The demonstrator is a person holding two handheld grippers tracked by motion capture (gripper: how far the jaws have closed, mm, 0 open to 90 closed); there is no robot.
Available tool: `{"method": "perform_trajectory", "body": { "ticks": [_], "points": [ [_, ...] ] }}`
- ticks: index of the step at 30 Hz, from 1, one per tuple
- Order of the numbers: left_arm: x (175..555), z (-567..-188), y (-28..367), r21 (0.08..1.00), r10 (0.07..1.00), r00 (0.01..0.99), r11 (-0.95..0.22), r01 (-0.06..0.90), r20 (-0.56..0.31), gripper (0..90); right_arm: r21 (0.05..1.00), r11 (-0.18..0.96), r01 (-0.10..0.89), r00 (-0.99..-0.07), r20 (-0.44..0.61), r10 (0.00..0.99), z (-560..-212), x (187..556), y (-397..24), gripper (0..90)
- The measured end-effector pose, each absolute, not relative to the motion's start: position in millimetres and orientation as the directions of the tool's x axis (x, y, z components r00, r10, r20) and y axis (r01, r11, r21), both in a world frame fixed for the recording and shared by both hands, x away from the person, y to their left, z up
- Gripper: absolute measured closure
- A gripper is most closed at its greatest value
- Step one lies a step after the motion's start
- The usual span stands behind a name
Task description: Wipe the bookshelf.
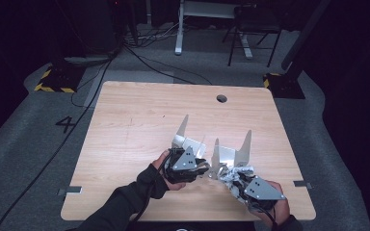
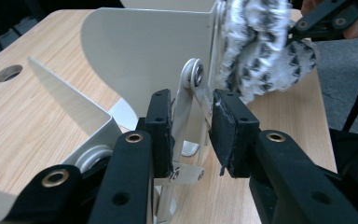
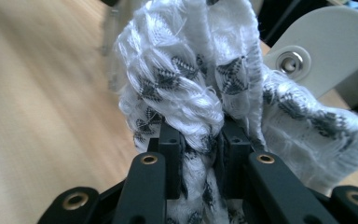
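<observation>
Clearly white black-patterned cloth [image 3: 200, 88] bunched in right hand-held gripper [image 3: 200, 154].

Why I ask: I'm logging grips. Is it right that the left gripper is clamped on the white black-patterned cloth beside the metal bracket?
Not quite: the right gripper clamps the white black-patterned cloth, as the right gripper view shows. The left gripper straddles the metal bracket.

A pale wooden table [image 1: 125, 125] with a round cable hole [image 1: 221, 98] near its far edge. Beyond it — grey carpet [image 1: 24, 139], black cables [image 1: 139, 60] and a dark chair [image 1: 255, 24].
</observation>
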State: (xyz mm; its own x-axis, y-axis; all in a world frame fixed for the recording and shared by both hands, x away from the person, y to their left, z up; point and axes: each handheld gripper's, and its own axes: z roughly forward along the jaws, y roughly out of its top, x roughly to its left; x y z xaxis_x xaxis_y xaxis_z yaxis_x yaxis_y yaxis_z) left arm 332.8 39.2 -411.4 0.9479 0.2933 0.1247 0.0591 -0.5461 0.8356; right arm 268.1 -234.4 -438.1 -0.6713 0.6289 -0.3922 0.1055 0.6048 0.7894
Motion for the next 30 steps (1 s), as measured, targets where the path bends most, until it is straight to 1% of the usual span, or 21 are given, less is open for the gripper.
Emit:
{"method": "perform_trajectory", "body": {
  "ticks": [2, 3, 5, 8, 12, 15, 18, 20, 27, 30],
  "points": [
    [332, -411, 36, 0.839, 0.338, 0.933, -0.537, 0.084, 0.123, 71.5, 0.801, 0.59, 0.098, -0.659, -0.392, 0.642, -436, 271, -234, 75.9],
    [332, -412, 36, 0.842, 0.347, 0.93, -0.532, 0.09, 0.12, 72.4, 0.812, 0.578, 0.075, -0.653, -0.399, 0.644, -433, 272, -233, 76.0],
    [332, -412, 35, 0.844, 0.358, 0.926, -0.529, 0.093, 0.122, 72.4, 0.817, 0.573, 0.063, -0.648, -0.403, 0.646, -431, 271, -232, 76.0],
    [332, -413, 35, 0.85, 0.373, 0.92, -0.518, 0.102, 0.117, 73.2, 0.826, 0.563, -0.006, -0.631, -0.44, 0.639, -425, 268, -223, 76.1],
    [333, -413, 35, 0.854, 0.377, 0.919, -0.509, 0.106, 0.111, 74.1, 0.79, 0.612, -0.031, -0.647, -0.483, 0.59, -439, 270, -206, 76.4],
    [334, -413, 36, 0.855, 0.367, 0.924, -0.509, 0.1, 0.111, 74.4, 0.745, 0.667, -0.024, -0.673, -0.505, 0.54, -452, 273, -197, 76.4],
    [334, -414, 36, 0.854, 0.367, 0.923, -0.511, 0.096, 0.116, 75.1, 0.716, 0.698, 0.017, -0.697, -0.492, 0.521, -468, 279, -195, 76.8],
    [334, -414, 36, 0.854, 0.369, 0.922, -0.511, 0.095, 0.119, 75.4, 0.712, 0.702, 0.031, -0.708, -0.48, 0.518, -473, 283, -198, 76.9],
    [334, -414, 36, 0.855, 0.365, 0.923, -0.511, 0.087, 0.124, 75.9, 0.665, 0.743, 0.078, -0.705, -0.49, 0.512, -488, 288, -210, 77.0],
    [334, -414, 36, 0.854, 0.364, 0.923, -0.513, 0.085, 0.127, 76.4, 0.674, 0.734, 0.086, -0.71, -0.475, 0.52, -488, 290, -217, 77.2]
  ]
}}
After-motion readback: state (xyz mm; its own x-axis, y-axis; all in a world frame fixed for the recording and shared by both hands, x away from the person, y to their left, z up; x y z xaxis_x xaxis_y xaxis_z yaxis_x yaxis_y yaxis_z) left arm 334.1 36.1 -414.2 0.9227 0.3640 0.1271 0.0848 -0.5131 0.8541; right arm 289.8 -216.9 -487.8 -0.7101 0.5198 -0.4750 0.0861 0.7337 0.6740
